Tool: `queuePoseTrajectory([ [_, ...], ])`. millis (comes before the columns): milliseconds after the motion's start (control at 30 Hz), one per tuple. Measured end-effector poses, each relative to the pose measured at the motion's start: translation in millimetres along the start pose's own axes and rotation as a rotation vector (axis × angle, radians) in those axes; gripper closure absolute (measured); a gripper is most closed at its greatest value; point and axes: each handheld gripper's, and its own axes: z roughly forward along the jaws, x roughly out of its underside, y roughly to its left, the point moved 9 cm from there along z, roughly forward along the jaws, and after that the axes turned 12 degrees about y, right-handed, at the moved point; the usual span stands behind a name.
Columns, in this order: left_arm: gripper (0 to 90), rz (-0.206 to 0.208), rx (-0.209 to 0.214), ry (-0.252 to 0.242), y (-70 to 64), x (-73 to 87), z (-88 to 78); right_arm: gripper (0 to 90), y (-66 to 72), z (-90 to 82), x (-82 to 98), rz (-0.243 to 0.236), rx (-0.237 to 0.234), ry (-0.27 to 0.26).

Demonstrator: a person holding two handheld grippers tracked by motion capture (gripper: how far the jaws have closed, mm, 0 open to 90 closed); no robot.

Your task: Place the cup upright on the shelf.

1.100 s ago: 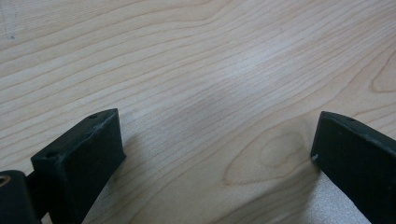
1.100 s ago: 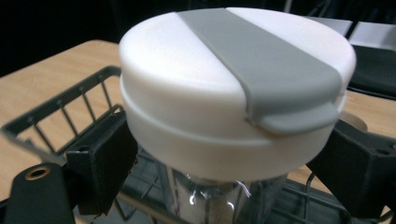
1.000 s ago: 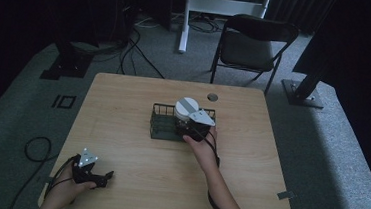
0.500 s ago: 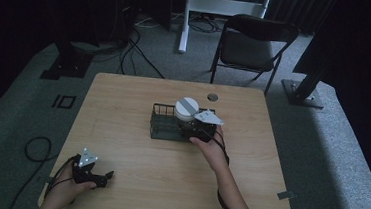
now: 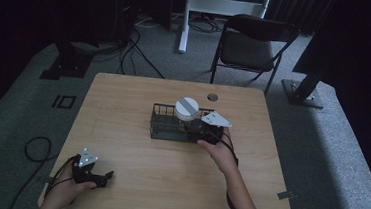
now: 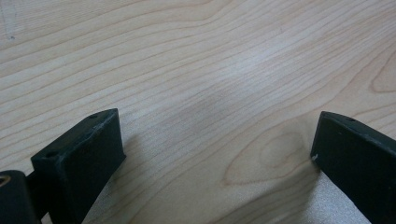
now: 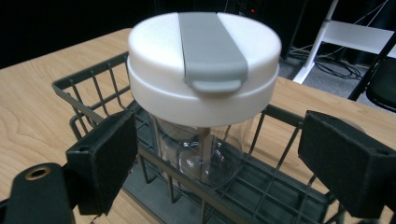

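A clear jar (image 7: 201,140) with a white lid (image 7: 204,60) stood upright in the right-hand end of a dark wire rack (image 5: 164,123) near the middle of the wooden bench (image 5: 132,180). A grey flip tab (image 7: 211,46) ran across the top of the lid, its free end pointing toward the right claw. The right claw (image 5: 195,130) hovered at the near side of the rack, just beside the jar; in the right gripper view its two black jaws stood wide apart, one on each side of the jar and below the lid, neither touching the glass. The jar's lower body showed through the rack's wires, resting on the rack's floor. The person's right hand (image 5: 219,155) held that claw from the near side, a cable trailing back along the forearm. The left claw (image 5: 98,178) lay well apart from the rack, at the near left corner of the bench, held by the left hand (image 5: 66,190). In the left gripper view its jaws were spread over bare wood grain with nothing between them. A folding chair (image 5: 251,44) stood on the floor beyond the bench.
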Motion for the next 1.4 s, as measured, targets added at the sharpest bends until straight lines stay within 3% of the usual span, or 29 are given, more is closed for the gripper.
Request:
queuePoseTrajectory([
  [633, 2.7, 0.000, 0.000, 0.000, 0.0, 0.0, 0.0, 12.0, -21.4, -43.2, 14.7, 0.020, -0.001, -0.039],
  [1267, 2.7, 0.000, 0.000, 0.000, 0.0, 0.0, 0.0, 12.0, -50.4, -70.8, 50.8, 0.062, 0.053, -0.034],
  [1400, 2.7, 0.000, 0.000, 0.000, 0.0, 0.0, 0.0, 12.1, -59.3, -74.4, 65.1, 0.081, 0.069, -0.018],
])
